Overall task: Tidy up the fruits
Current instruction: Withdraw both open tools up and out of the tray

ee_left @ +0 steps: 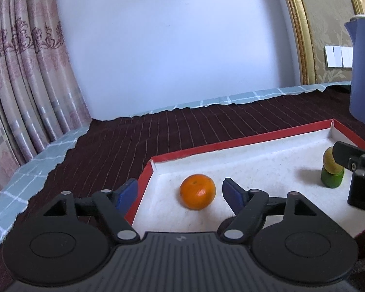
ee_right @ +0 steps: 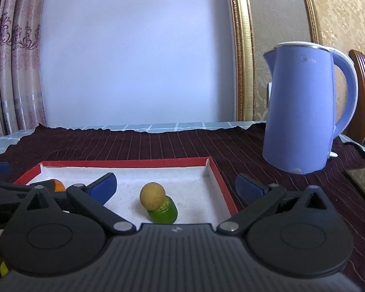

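A shallow red-rimmed tray [ee_left: 233, 142] with a white floor lies on the dark cloth. An orange [ee_left: 197, 191] rests in its near left corner. My left gripper [ee_left: 180, 192] is open and empty, its fingers straddling the orange and the tray's left wall. At the tray's right end a small tan round fruit [ee_right: 152, 196] leans on a green fruit [ee_right: 163, 213]; both also show in the left wrist view [ee_left: 330, 161]. My right gripper [ee_right: 176, 186] is open and empty above them, its fingers wide apart. The orange [ee_right: 59, 186] peeks out behind the left gripper.
A blue electric kettle [ee_right: 304, 109] stands on the cloth to the right behind the tray [ee_right: 124, 163]. A dark flat phone-like object [ee_right: 363, 182] lies at the far right. A curtain [ee_left: 24, 73] hangs at the left, and the table's edge runs along the wall.
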